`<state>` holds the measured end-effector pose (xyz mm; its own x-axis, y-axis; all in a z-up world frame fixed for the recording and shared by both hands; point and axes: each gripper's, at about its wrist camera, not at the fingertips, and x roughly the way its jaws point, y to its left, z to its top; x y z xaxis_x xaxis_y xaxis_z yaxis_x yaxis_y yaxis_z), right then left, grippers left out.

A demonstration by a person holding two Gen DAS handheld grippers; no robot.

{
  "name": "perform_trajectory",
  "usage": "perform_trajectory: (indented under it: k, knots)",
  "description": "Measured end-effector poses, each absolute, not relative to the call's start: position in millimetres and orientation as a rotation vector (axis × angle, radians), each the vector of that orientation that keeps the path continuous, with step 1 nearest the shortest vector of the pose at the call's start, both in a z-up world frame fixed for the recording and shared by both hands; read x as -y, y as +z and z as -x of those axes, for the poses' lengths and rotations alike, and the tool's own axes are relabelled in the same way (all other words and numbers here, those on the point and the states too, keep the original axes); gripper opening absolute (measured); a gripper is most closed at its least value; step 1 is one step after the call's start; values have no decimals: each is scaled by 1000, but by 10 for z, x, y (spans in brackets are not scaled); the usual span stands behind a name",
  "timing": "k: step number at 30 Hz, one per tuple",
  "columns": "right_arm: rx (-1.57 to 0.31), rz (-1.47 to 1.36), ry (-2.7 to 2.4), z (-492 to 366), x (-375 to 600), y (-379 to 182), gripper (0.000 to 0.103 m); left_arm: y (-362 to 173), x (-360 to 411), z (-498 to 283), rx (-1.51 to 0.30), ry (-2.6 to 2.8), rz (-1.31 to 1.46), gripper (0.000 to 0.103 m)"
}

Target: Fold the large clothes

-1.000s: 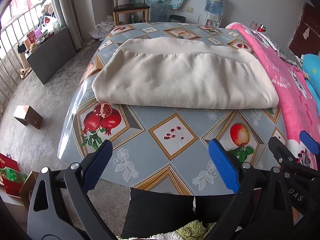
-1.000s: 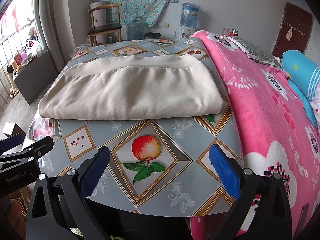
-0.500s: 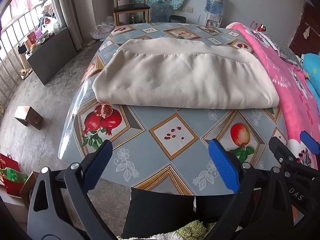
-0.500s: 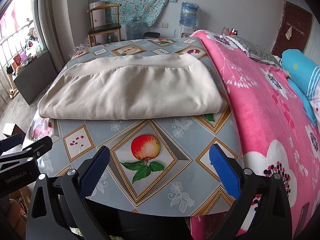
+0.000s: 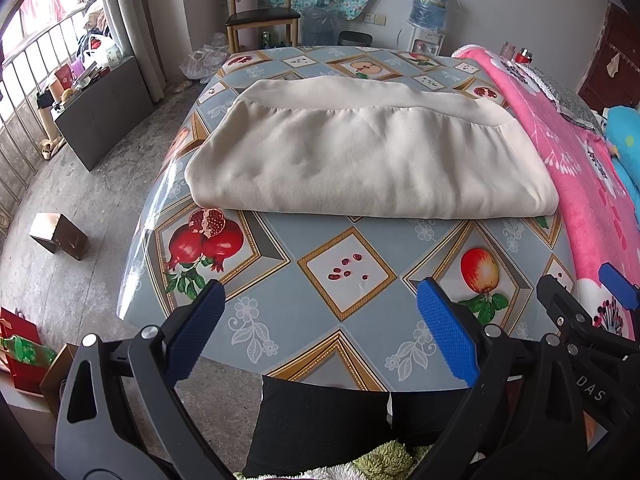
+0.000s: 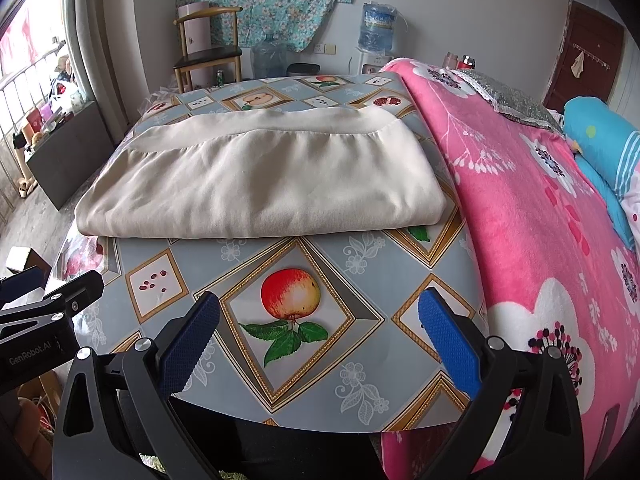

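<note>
A cream garment lies folded in a wide flat rectangle across the middle of the table, with its hem band along the far edge. It also shows in the right wrist view. My left gripper is open and empty, held over the table's near edge, well short of the garment. My right gripper is open and empty, also at the near edge, to the right of the left one. Each gripper shows at the side of the other's view.
The table has a fruit-patterned cloth. A pink flowered blanket on a bed borders its right side. A wooden chair, a water dispenser and a dark cabinet stand beyond and to the left. A small box is on the floor.
</note>
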<state>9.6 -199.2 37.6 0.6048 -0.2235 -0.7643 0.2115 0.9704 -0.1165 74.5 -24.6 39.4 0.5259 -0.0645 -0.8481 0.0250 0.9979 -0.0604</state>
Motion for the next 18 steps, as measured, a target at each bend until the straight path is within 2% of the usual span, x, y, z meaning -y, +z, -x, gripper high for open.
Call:
perform_trajectory:
  k: [18]
  knots:
    - [-891,15,-252,-92,1974,328,97,394,248,-744,-1015,-53,42,93]
